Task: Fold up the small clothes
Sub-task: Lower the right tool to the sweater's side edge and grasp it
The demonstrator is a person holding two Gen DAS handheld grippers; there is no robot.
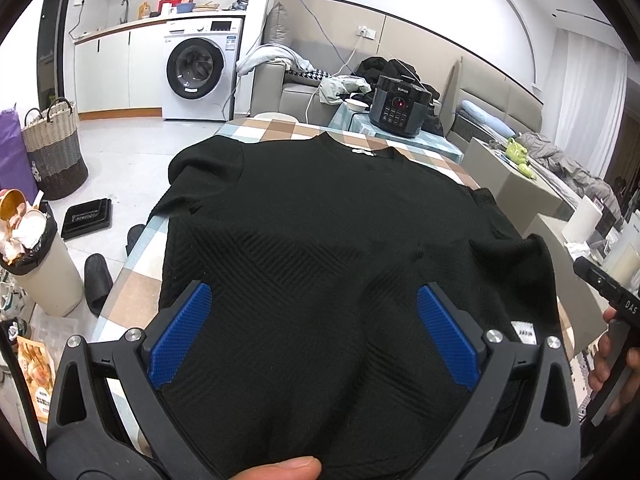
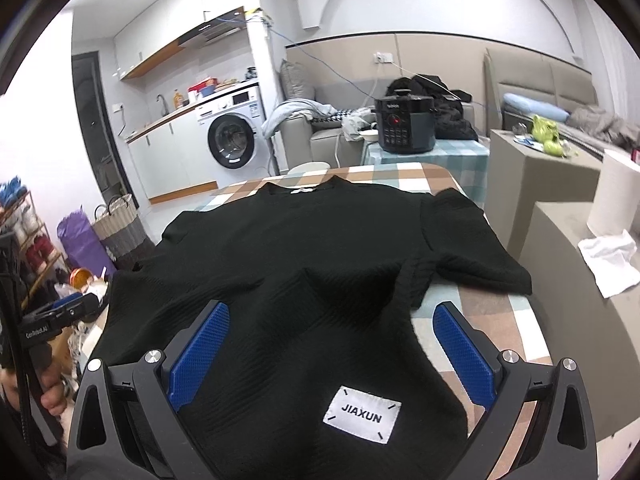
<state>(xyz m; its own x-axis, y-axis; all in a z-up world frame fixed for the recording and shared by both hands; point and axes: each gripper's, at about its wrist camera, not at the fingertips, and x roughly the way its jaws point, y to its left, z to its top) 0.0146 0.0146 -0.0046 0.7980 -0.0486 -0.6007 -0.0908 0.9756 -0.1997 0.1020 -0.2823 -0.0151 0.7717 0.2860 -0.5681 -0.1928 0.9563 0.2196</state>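
Note:
A black textured short-sleeved top [image 1: 320, 208] lies flat on the checkered tablecloth [image 1: 272, 128], collar far and hem near. My left gripper [image 1: 314, 288] is open over its near left part, and the fabric shows between the blue pads [image 1: 180, 332], which do not clamp it. A thumb [image 1: 284, 470] shows at the bottom edge. My right gripper [image 2: 332, 308] is open over the top [image 2: 304, 248] at its near right part, by a white "JIAXUN" label [image 2: 362, 414]. The right sleeve [image 2: 472, 248] is spread out on the tablecloth [image 2: 500, 320].
A black pressure cooker [image 1: 400, 106] stands on a small table beyond the far edge. Left of the table, on the floor, are a trash bin [image 1: 36, 264], slippers [image 1: 98, 280] and a woven basket [image 1: 54, 148]. Cardboard boxes with a paper roll [image 2: 614, 192] stand to the right.

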